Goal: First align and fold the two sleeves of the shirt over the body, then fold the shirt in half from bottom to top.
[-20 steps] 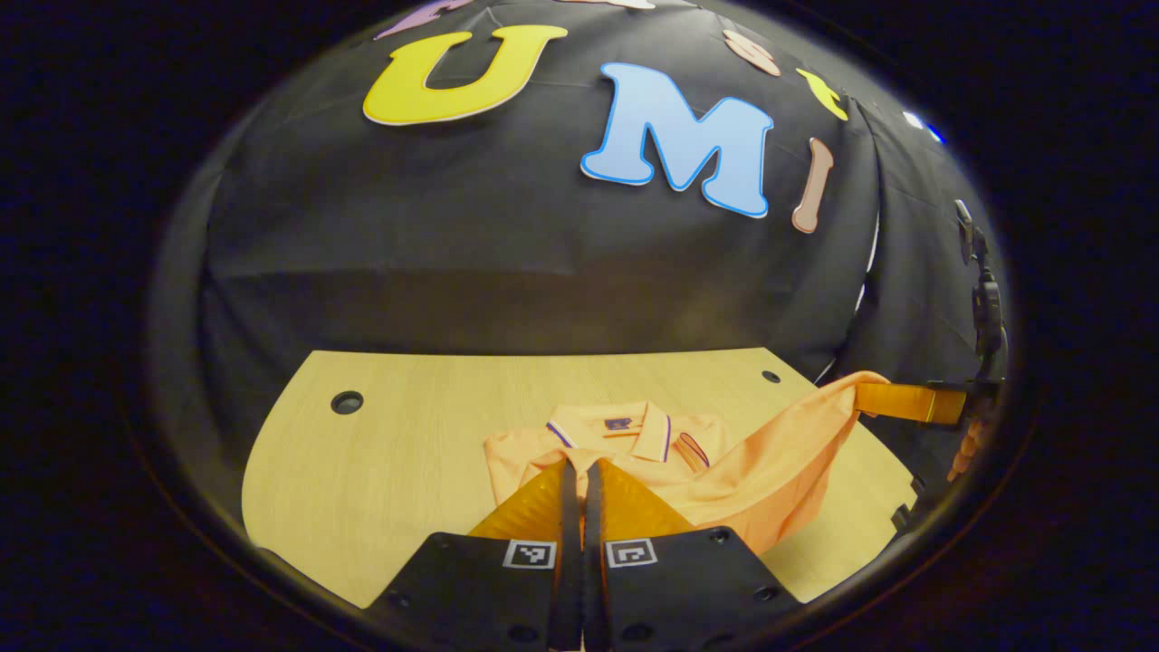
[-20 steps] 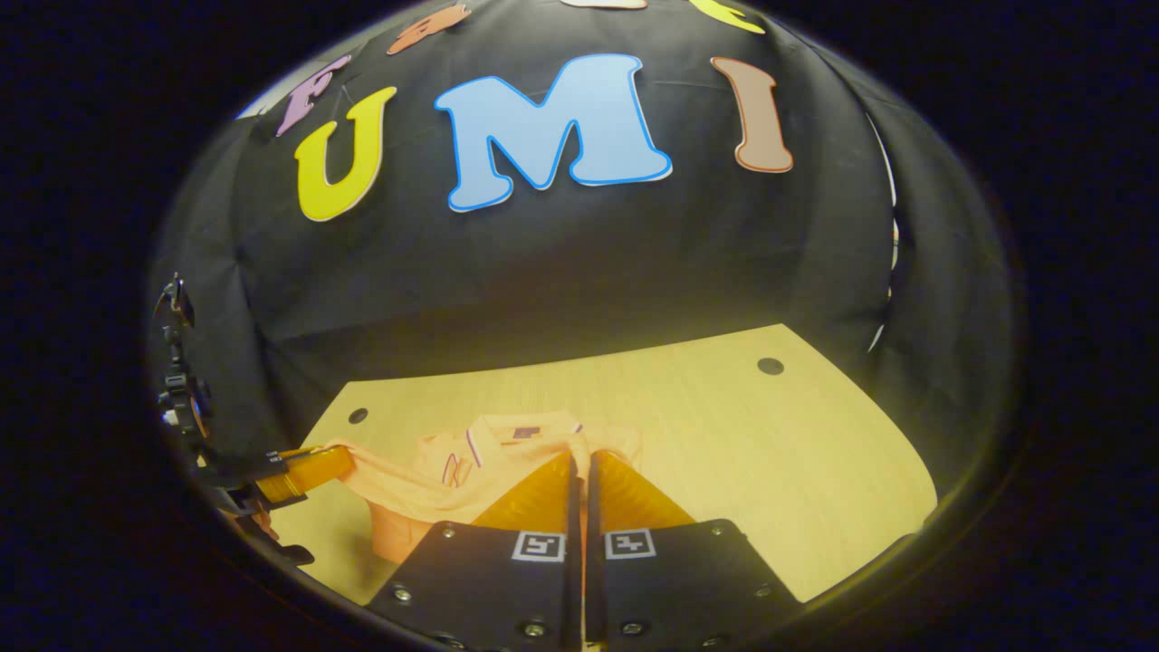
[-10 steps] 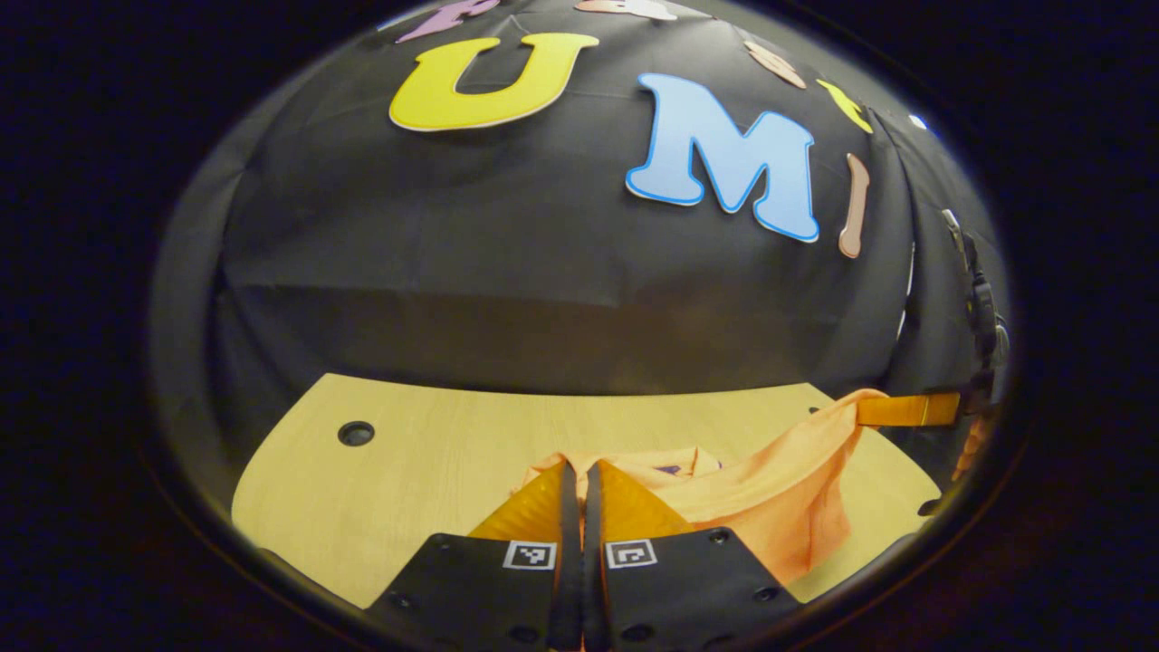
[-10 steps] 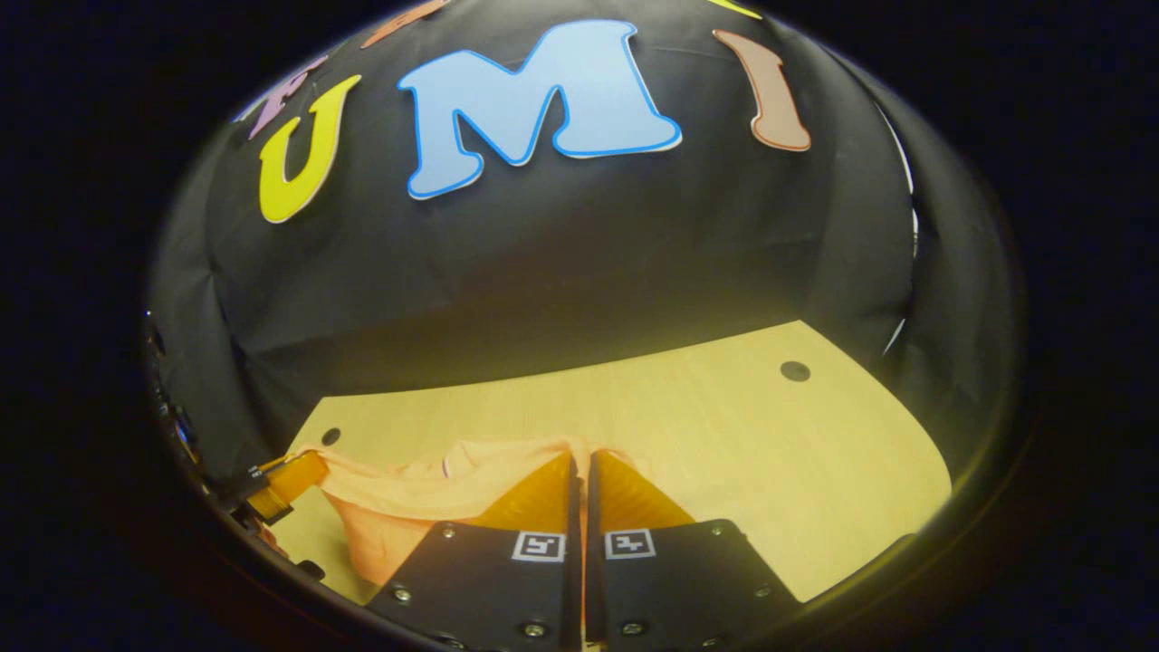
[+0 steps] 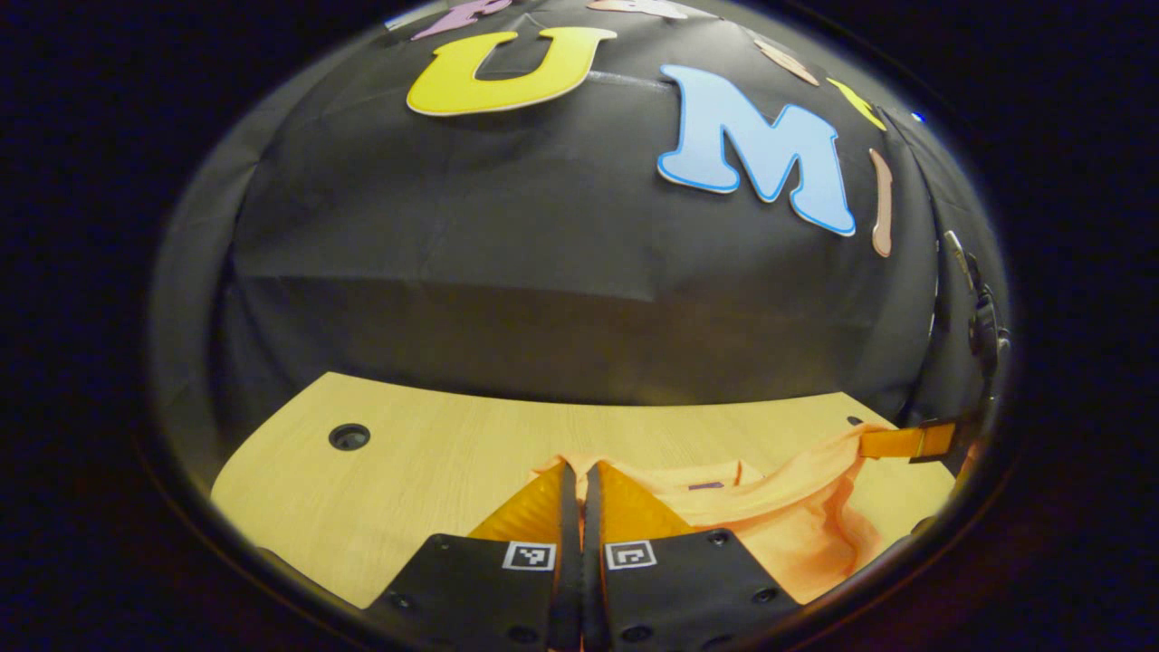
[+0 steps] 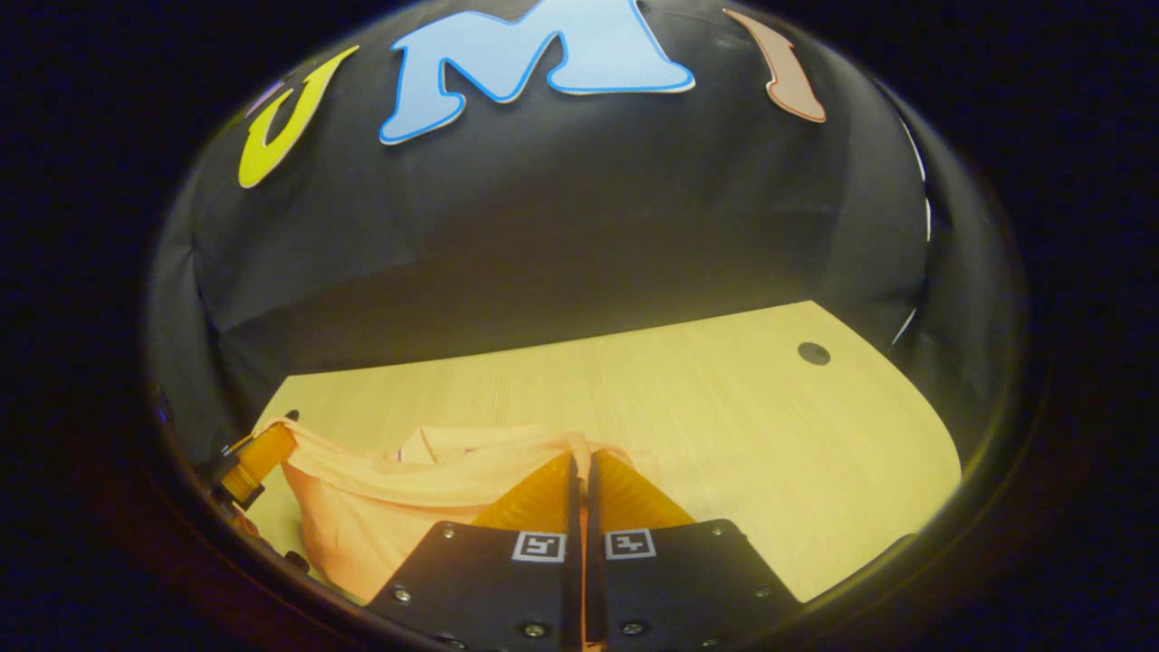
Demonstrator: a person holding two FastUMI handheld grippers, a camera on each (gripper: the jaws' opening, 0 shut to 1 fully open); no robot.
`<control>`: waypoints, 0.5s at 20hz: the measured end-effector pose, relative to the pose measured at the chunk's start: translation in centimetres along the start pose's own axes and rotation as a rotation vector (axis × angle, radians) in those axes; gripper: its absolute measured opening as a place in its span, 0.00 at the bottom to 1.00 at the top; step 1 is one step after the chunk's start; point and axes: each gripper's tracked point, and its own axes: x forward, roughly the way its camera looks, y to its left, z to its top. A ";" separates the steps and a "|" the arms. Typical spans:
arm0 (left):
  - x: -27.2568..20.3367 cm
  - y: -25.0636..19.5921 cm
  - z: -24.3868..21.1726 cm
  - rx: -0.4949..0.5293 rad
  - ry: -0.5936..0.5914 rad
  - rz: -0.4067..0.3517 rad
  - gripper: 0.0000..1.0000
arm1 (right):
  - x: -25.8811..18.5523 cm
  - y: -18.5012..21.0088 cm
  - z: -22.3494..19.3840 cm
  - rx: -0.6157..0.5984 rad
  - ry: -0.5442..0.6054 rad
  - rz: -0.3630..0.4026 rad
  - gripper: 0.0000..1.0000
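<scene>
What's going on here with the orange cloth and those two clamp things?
A person is folding an orange shirt on a wooden table, using a handheld claw in each hand. The left claw and the right claw each pinch a bottom corner, with the hem stretched between them, lifted above the collar end.

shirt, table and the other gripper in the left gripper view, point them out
shirt (image 5: 806,534), left gripper view, hanging fold of cloth
table (image 5: 426,471), left gripper view, bare top
right gripper (image 5: 892,442), left gripper view, its fingers at the shirt's edge

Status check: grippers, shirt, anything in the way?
Left gripper and right gripper shut on shirt hem. Hem lifted over the collar, above table. Path clear.
</scene>
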 end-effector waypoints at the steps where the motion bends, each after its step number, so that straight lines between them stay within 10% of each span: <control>1: 0.3 0.1 -0.5 0.012 0.013 0.006 0.06 | 0.3 0.0 -0.4 -0.006 0.012 -0.005 0.02; 10: 0.5 -0.2 -2.3 0.028 0.073 -0.012 0.11 | 0.7 -1.0 -2.6 -0.050 0.086 -0.069 0.09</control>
